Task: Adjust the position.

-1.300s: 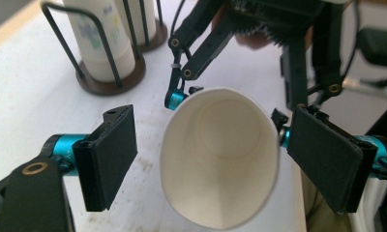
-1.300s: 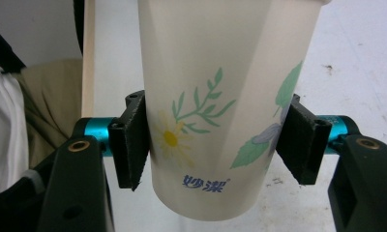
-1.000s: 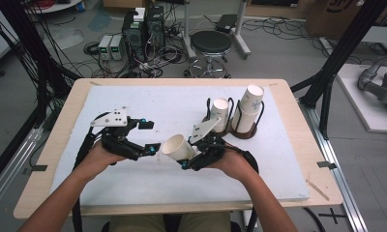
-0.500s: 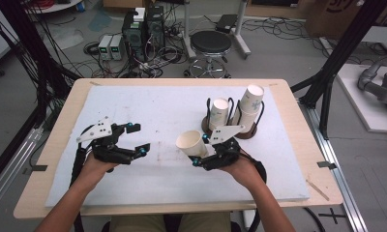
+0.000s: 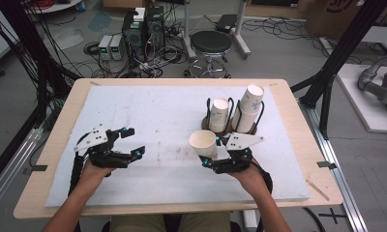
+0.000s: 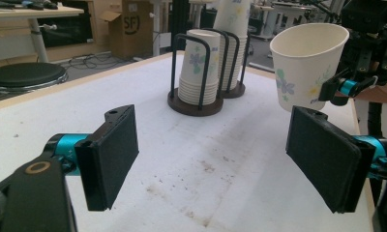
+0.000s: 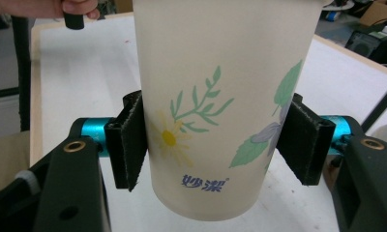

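A white paper cup (image 5: 202,143) with a flower print stands upright and just off the table between the pads of my right gripper (image 5: 212,157), which is shut on its lower half. In the right gripper view both pads (image 7: 127,145) touch the cup's wall (image 7: 220,87); these jaws have just been opening a little with the cup still between them. My left gripper (image 5: 135,141) hovers low over the mat at the left, open and empty. In the left gripper view (image 6: 215,154) the cup (image 6: 307,63) hangs at the upper right.
A dark wire cup holder (image 5: 229,129) with two stacks of paper cups (image 5: 219,113) stands just behind the right gripper, also seen as the holder (image 6: 196,104). A white mat (image 5: 162,111) covers the wooden table. Stool, cables and frame legs lie beyond the far edge.
The cup has gone from tilted with its mouth to the left to upright and moved right with my right gripper. My left gripper has drawn back to the left and sunk lower.
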{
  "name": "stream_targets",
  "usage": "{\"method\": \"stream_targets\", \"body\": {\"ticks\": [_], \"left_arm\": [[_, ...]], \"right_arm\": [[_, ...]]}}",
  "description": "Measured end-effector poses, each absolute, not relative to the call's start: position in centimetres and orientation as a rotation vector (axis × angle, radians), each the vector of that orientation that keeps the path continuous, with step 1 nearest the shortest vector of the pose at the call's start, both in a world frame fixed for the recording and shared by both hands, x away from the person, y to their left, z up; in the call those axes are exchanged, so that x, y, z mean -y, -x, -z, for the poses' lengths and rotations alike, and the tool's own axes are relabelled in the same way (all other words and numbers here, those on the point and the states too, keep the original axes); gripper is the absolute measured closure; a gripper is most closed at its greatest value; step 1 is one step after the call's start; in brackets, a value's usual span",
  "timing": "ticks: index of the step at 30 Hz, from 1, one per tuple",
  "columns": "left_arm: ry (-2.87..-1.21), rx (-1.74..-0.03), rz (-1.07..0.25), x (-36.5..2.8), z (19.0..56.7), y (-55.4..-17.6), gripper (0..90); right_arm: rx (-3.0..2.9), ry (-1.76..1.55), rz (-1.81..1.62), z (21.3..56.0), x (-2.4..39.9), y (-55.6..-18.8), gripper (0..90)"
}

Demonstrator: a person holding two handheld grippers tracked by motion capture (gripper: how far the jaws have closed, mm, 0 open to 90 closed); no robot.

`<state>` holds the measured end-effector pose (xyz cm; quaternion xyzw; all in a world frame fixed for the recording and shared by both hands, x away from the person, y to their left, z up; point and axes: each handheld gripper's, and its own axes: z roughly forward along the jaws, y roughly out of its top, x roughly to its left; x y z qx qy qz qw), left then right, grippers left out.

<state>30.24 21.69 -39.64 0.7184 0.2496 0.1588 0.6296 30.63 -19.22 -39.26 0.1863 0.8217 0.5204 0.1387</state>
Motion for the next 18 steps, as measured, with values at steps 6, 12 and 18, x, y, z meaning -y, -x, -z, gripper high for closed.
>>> {"method": "stream_targets", "body": {"ticks": [6, 12, 18], "left_arm": [[-1.635, -0.585, -0.376, -22.5, 40.3, -29.8, 19.4], [-1.609, -0.608, -0.391, -23.4, 40.3, -29.7, 19.4], [-1.610, -0.613, -0.394, -23.4, 40.3, -29.6, 19.4]], "right_arm": [[-2.284, -0.571, -1.556, 39.2, 20.4, -30.0, 34.2], [-2.230, -0.591, -1.583, 39.3, 21.0, -30.0, 34.2], [-2.219, -0.596, -1.580, 39.4, 21.2, -29.9, 34.1]]}}
